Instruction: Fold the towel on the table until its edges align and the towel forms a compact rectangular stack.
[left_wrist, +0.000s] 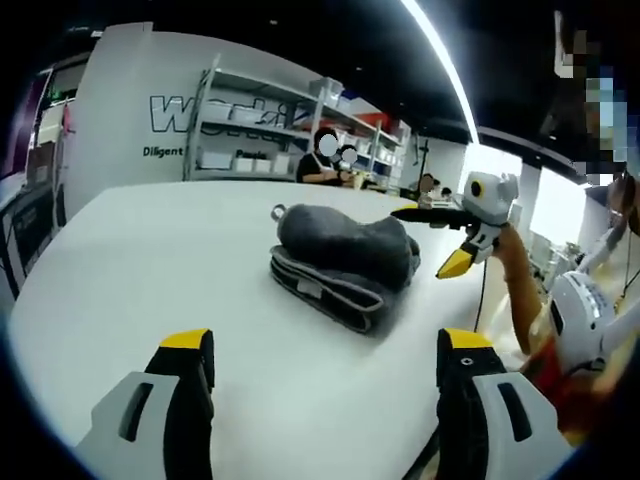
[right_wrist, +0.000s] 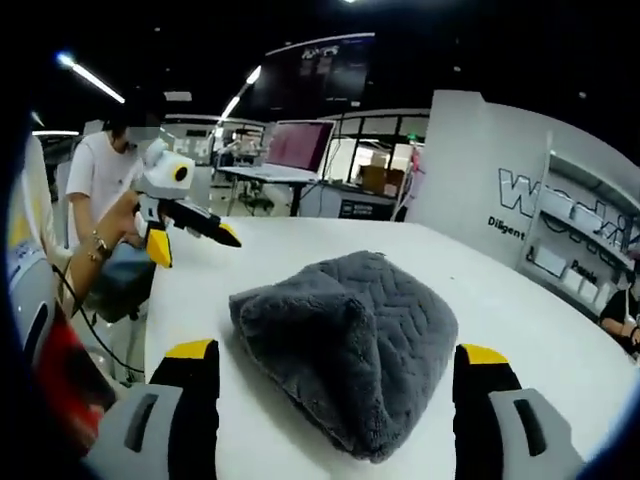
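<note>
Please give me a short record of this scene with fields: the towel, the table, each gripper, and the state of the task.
towel: grey towel, folded into a lumpy bundle with a bulge on top, edges not neatly aligned
table: white table, towel lies on it
left gripper: left gripper, jaws apart, holding nothing, short of the towel
right gripper: right gripper, jaws apart at both sides of the towel's near end, holding nothing
background: shelves behind the table
task state: partly folded, not yet a compact rectangular stack

towel (right_wrist: 350, 345): dark grey, zigzag weave | table (left_wrist: 150, 260): white | claw (left_wrist: 325, 365) tips: yellow
</note>
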